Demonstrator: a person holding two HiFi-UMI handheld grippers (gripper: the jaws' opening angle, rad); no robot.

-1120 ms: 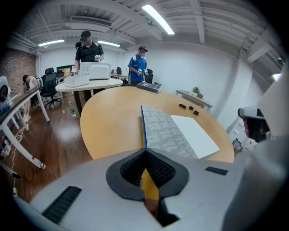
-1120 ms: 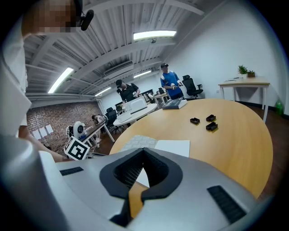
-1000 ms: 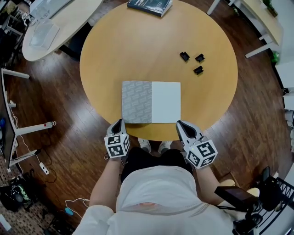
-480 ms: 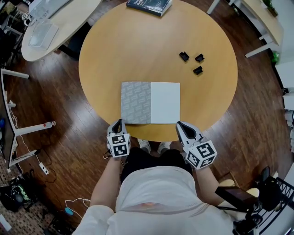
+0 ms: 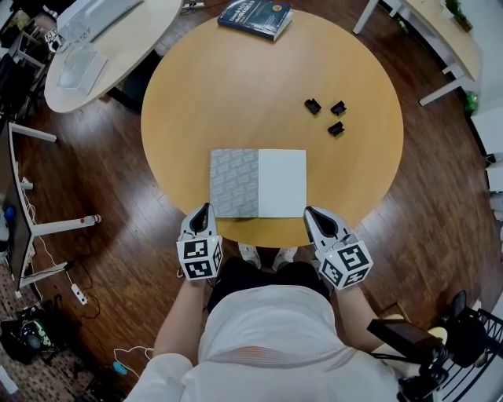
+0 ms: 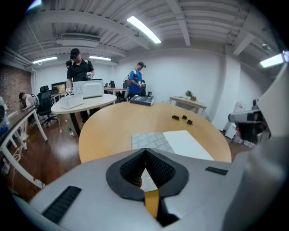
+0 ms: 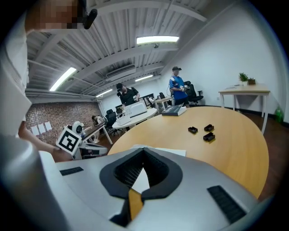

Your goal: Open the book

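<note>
The book [image 5: 258, 183] lies flat on the round wooden table [image 5: 259, 86], near the person's side. Its near edge runs close along the table's near rim. Its left half is grey with a pattern and its right half is plain white.

The left gripper [image 5: 204, 209] is at the rim, just beside the book's near left corner. The right gripper [image 5: 310, 212] is just beside the near right corner. Whether the tips touch the book cannot be told. In both gripper views the jaws are closed together at the tips, with nothing between them.

Beyond the book's far edge the tabletop is wide and bare. Three small black pieces [image 5: 327, 115] lie to the far right, well apart from the book. A dark blue book [image 5: 255, 16] sits at the table's far rim
</note>
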